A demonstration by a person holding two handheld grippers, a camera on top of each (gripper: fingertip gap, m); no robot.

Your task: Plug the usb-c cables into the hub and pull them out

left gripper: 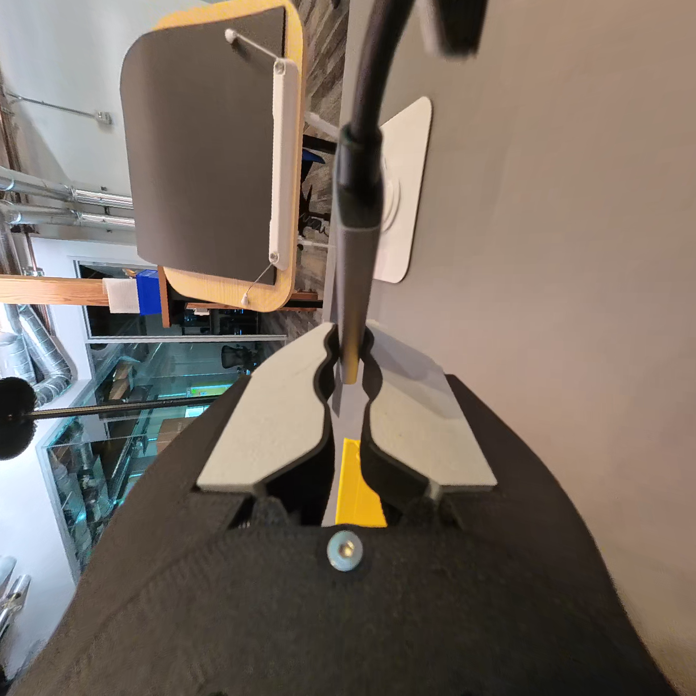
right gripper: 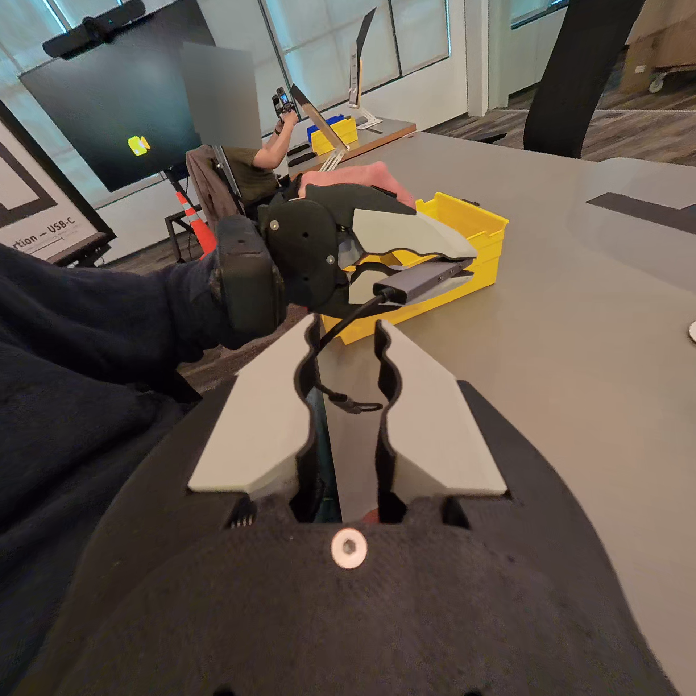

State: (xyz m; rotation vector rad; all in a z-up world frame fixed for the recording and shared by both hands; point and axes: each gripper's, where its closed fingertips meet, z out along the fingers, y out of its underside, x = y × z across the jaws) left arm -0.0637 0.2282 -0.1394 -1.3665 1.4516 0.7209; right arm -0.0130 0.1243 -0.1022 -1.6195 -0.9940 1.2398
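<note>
Hub: a slim grey hub [right gripper: 423, 280] was clamped in the left gripper [right gripper: 457, 263], held in the air above a yellow bin [right gripper: 470, 226] on the grey table [right gripper: 527, 376].
Hub's long axis: it ran along the left gripper's fingers, one short end poking past the fingertips, the other trailing its own black lead [right gripper: 350, 320] back toward the right gripper.
Same hub from the left wrist: the grey bar [left gripper: 352, 286] stood straight out from between the fingertips, its thick black lead [left gripper: 367, 86] curving up and away.
Left jaws: narrow, pressed on the hub's flat sides.
Right gripper: the right gripper [right gripper: 344, 331] hovered just behind and below the hub, the nearer of the two to the dangling lead.
Right jaws: parted to a moderate gap, holding nothing; the black lead hung through that gap, though I could not tell whether it touched.
USB-C cables: no separate cable to plug in was visible.
Judgement: the coming move probably depends on the right gripper fetching a cable plug and lining it up with the hub's ports.
</note>
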